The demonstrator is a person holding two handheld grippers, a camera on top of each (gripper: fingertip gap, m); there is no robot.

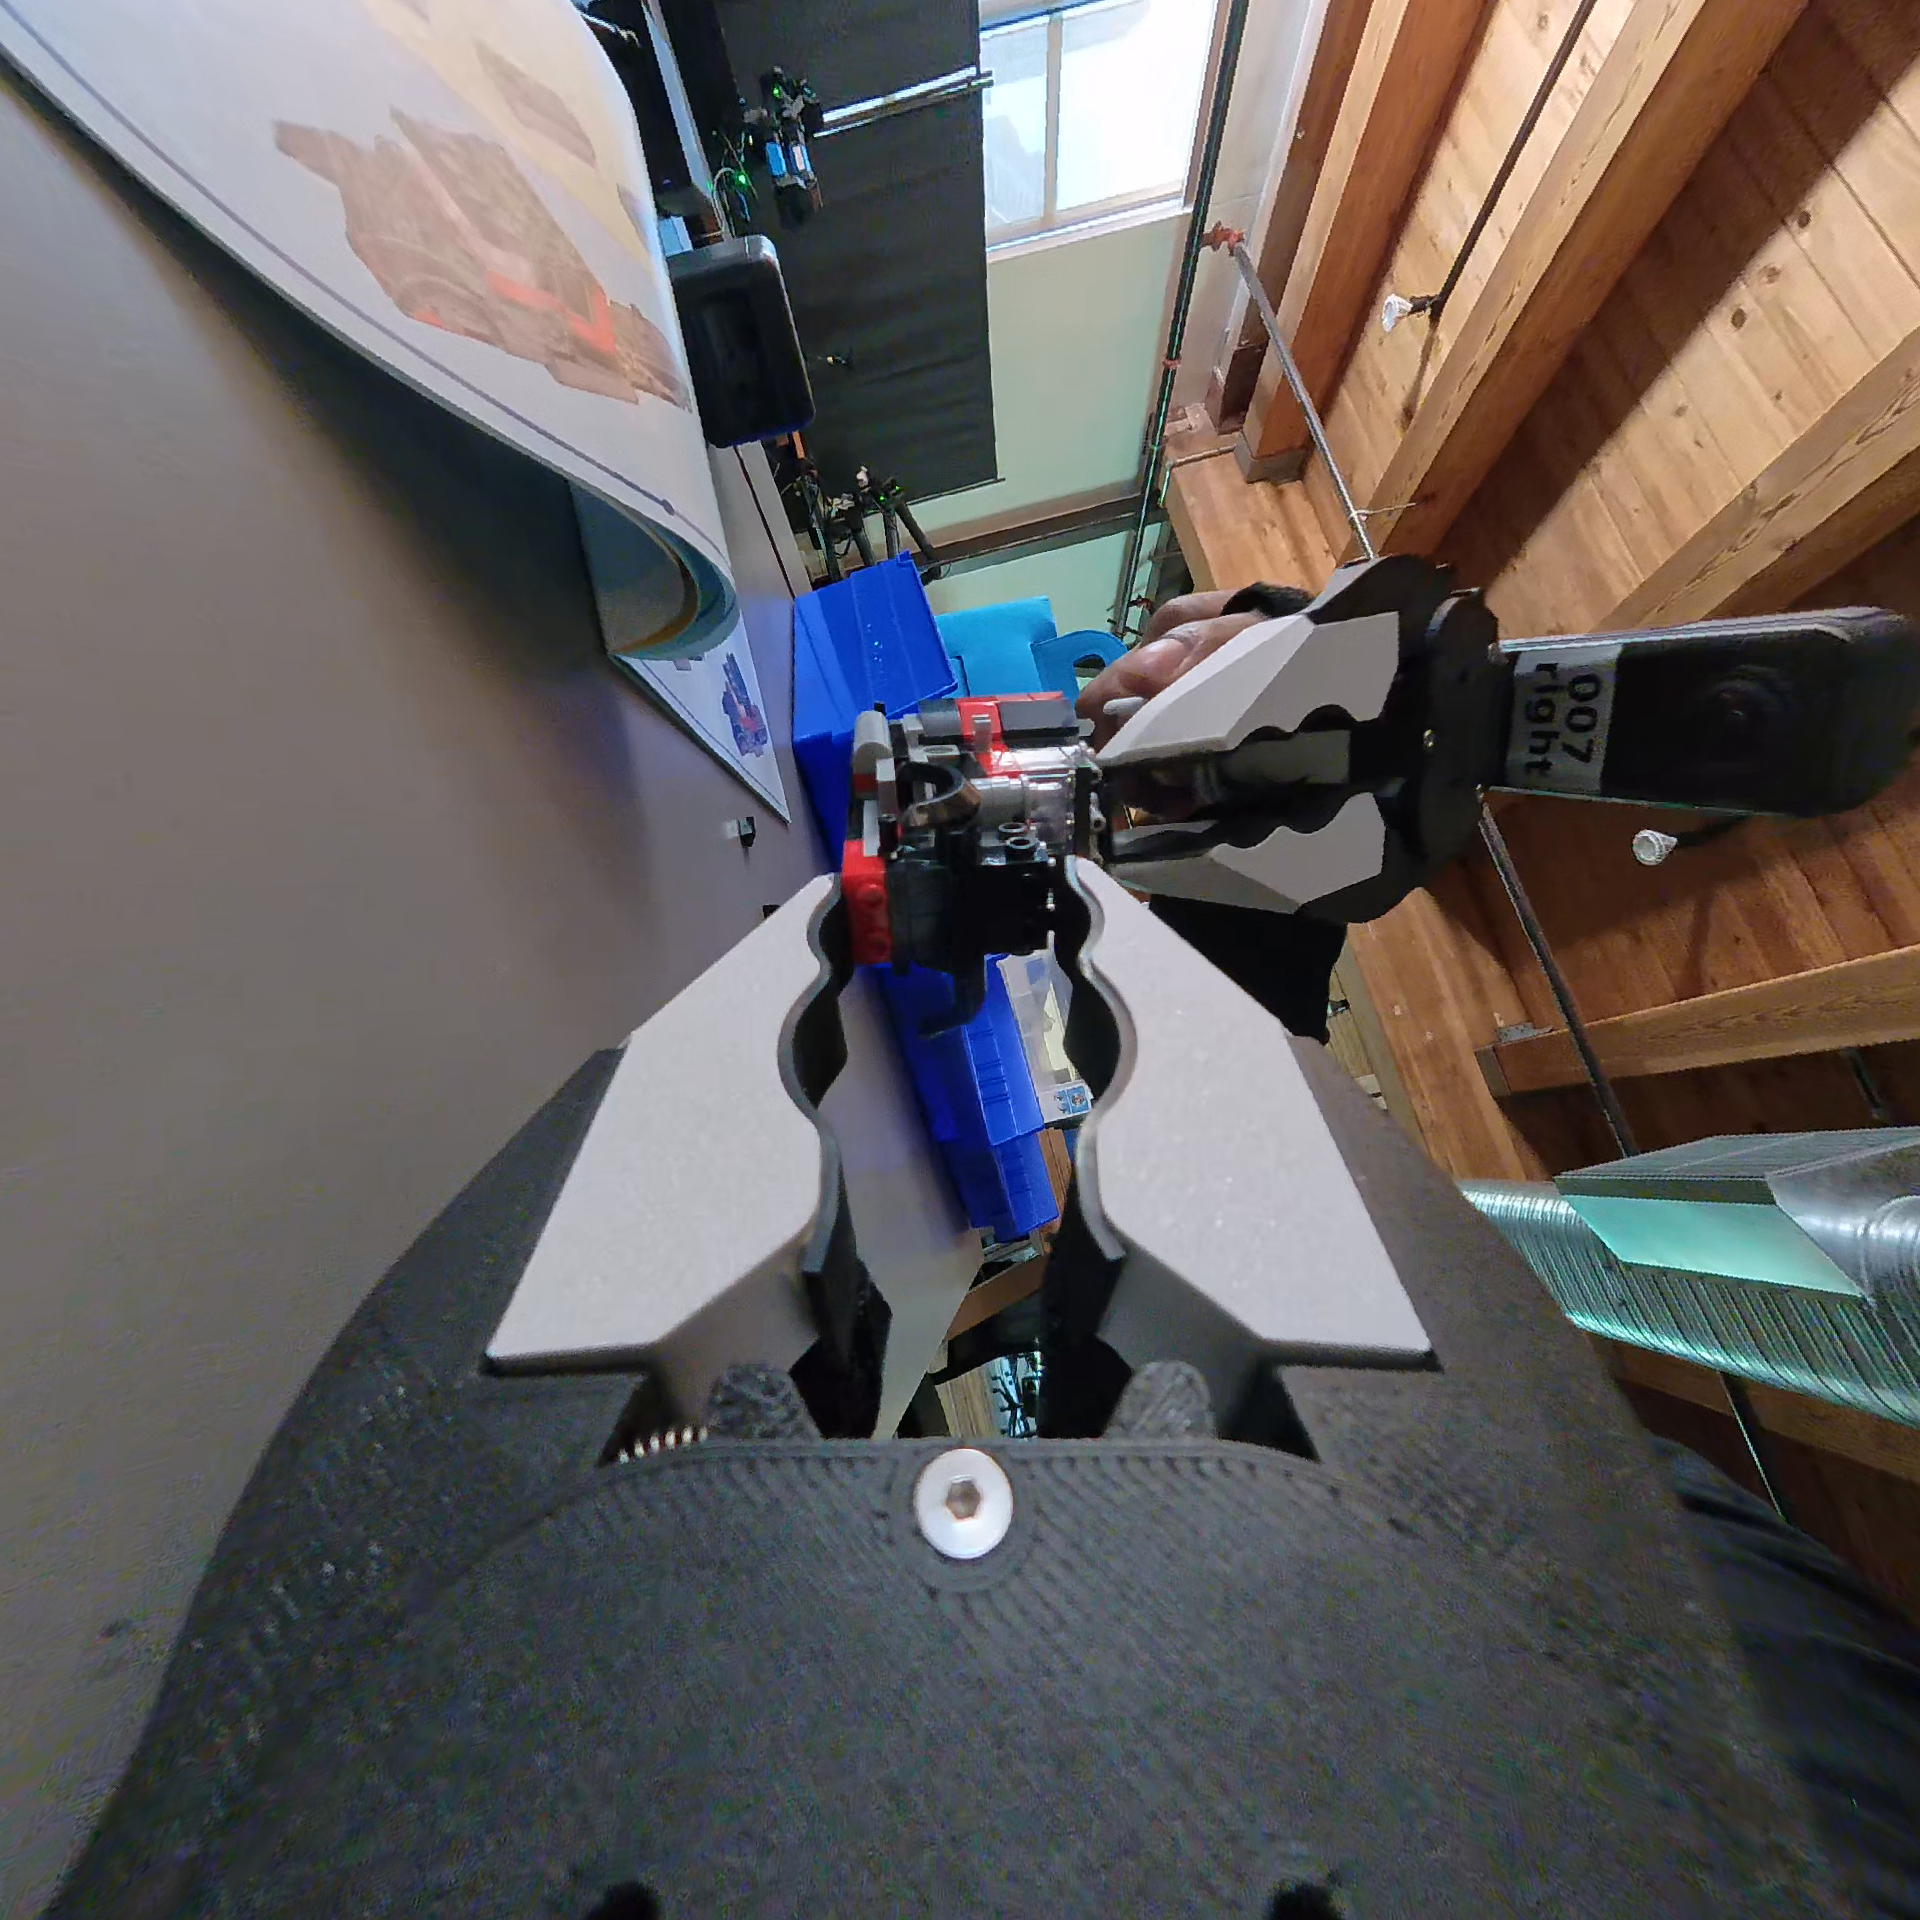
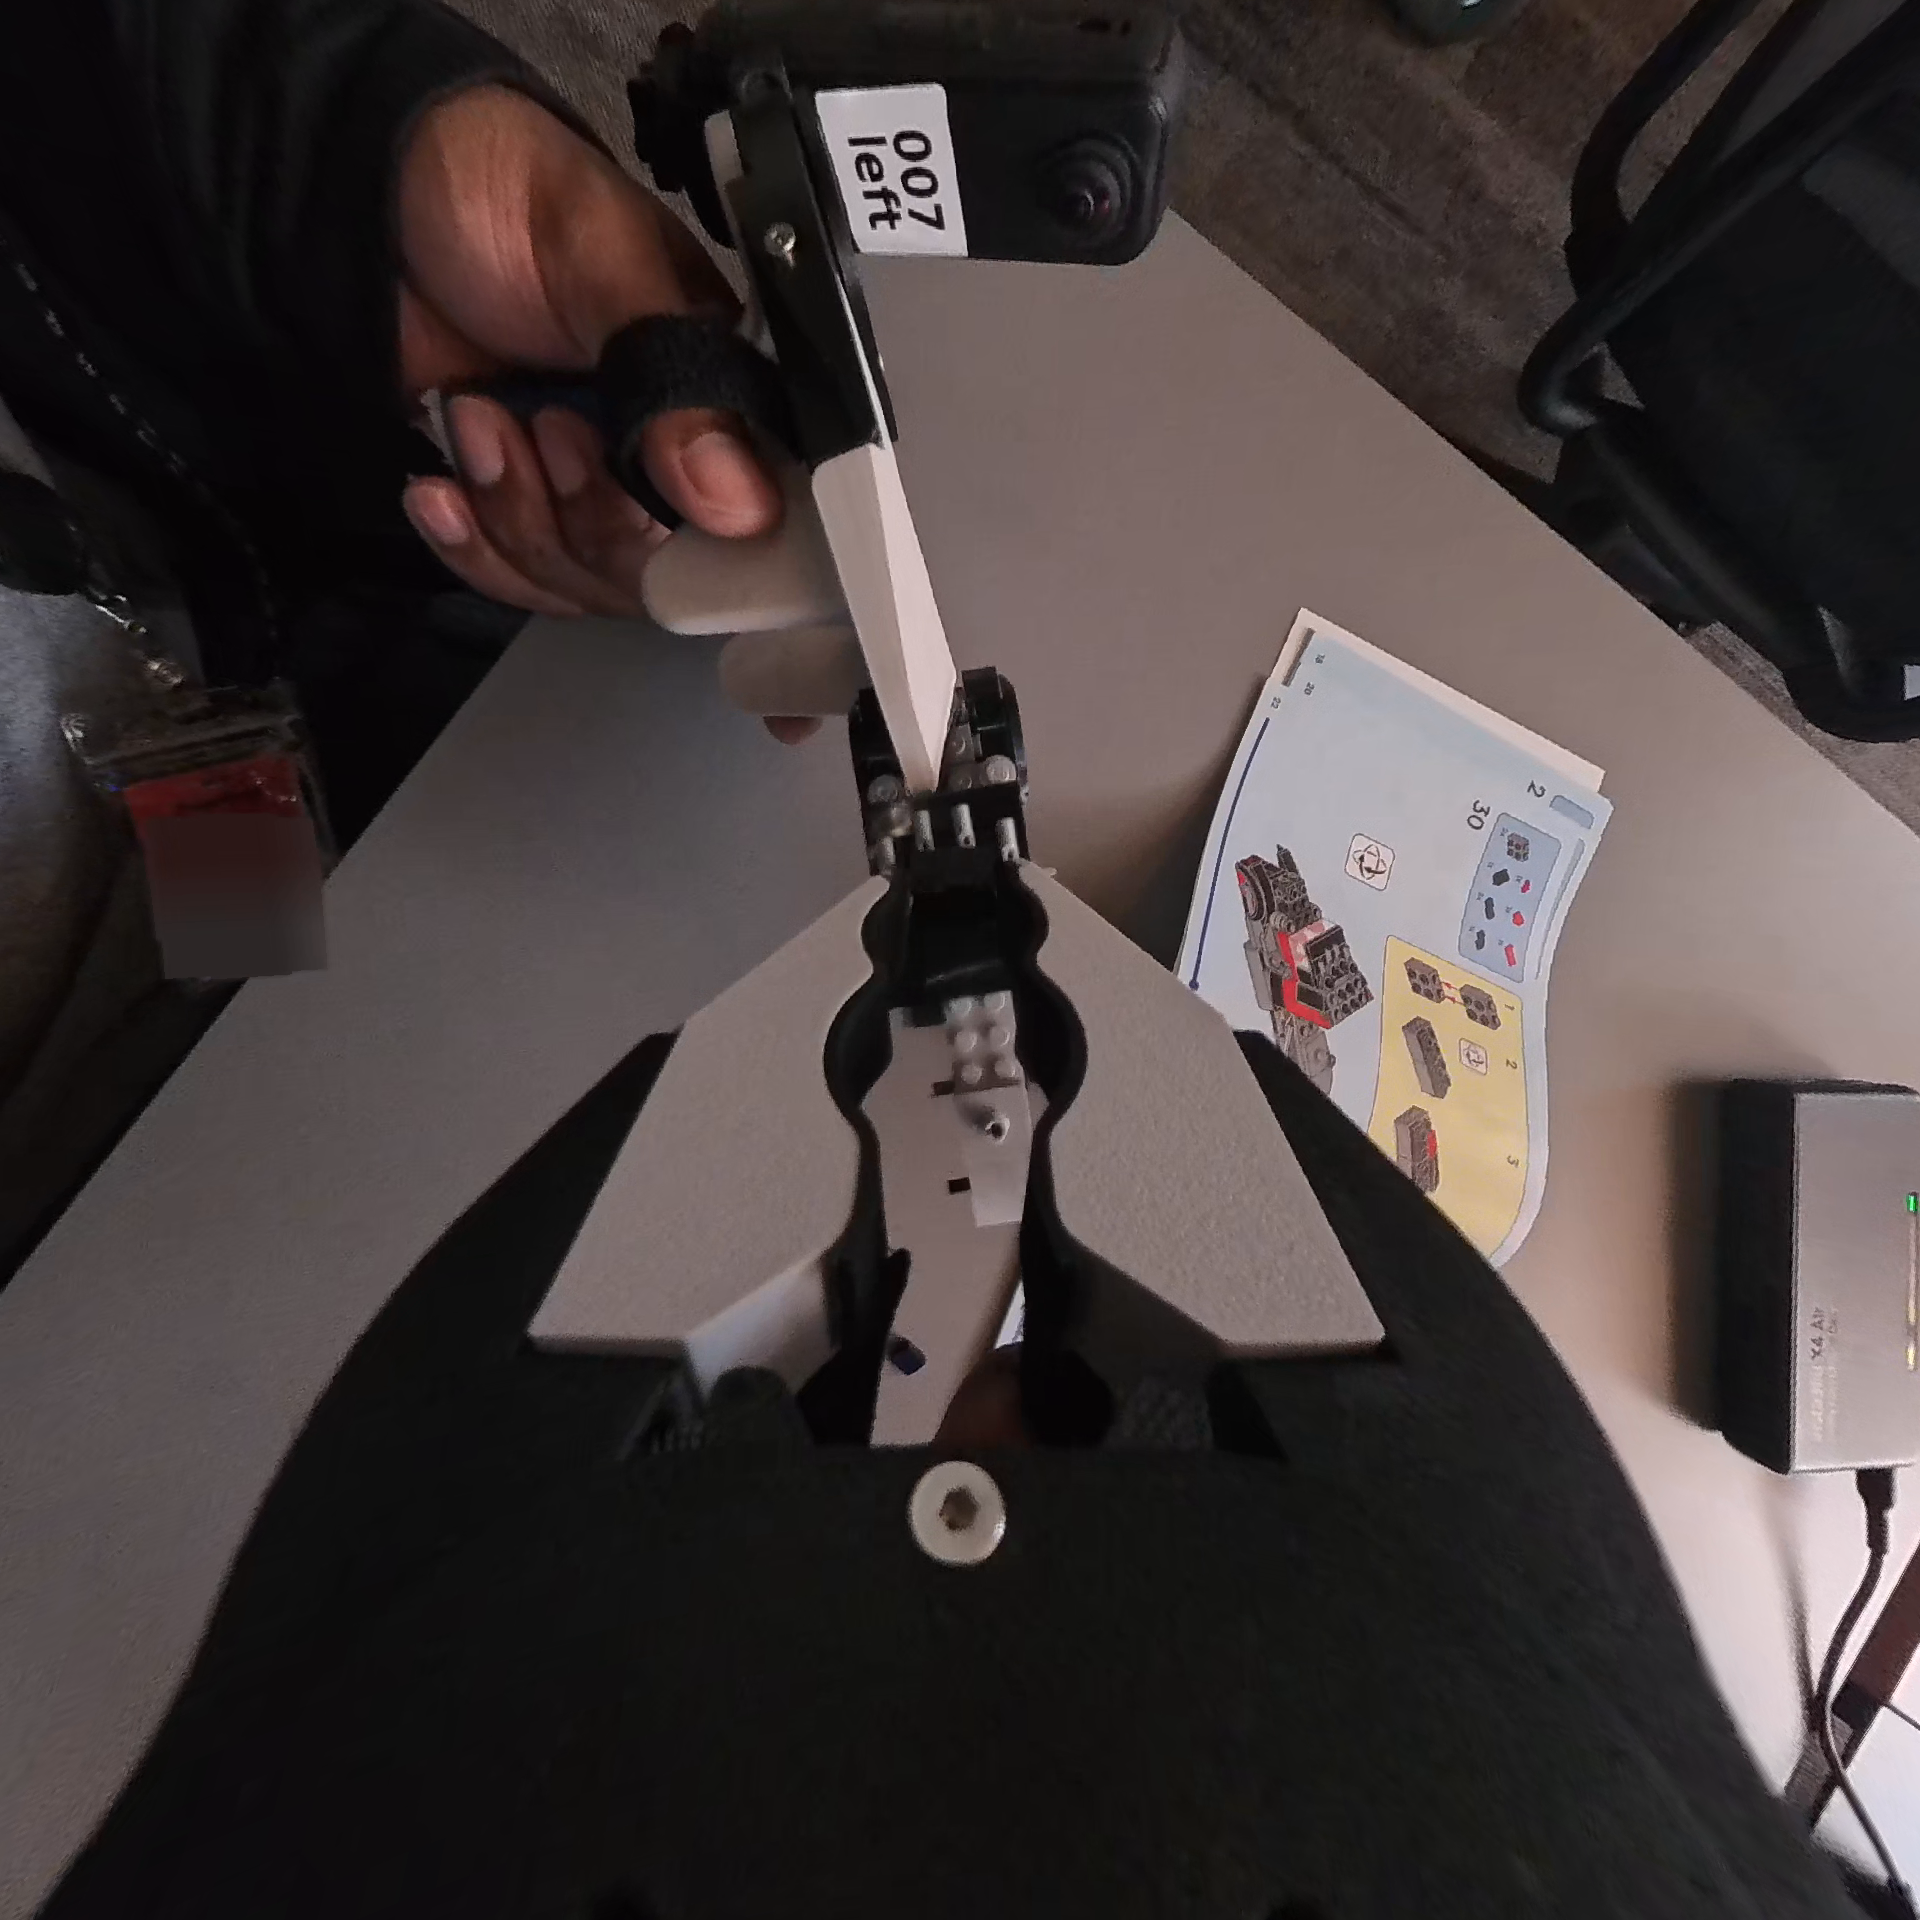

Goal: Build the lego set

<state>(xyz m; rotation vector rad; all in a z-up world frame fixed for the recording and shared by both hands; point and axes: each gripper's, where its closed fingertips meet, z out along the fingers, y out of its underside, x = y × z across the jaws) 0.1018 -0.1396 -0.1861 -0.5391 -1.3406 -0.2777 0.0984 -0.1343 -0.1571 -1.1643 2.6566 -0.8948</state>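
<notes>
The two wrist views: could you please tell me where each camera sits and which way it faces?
Left wrist view: on the left gripper, rolled sideways, facing the lego model, blue bins and ceiling; own fingers show.
Right wrist view: on the right gripper, looking down at the table and booklet; the hand shows.
Shared: both grippers gripping the model.

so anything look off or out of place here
Nothing looks broken or spilled. The lego model is held in the air between the left gripper and the right gripper, both shut on it. The one untidy thing is the instruction booklet, which lies askew on the table with a loose page fanned out.
</notes>
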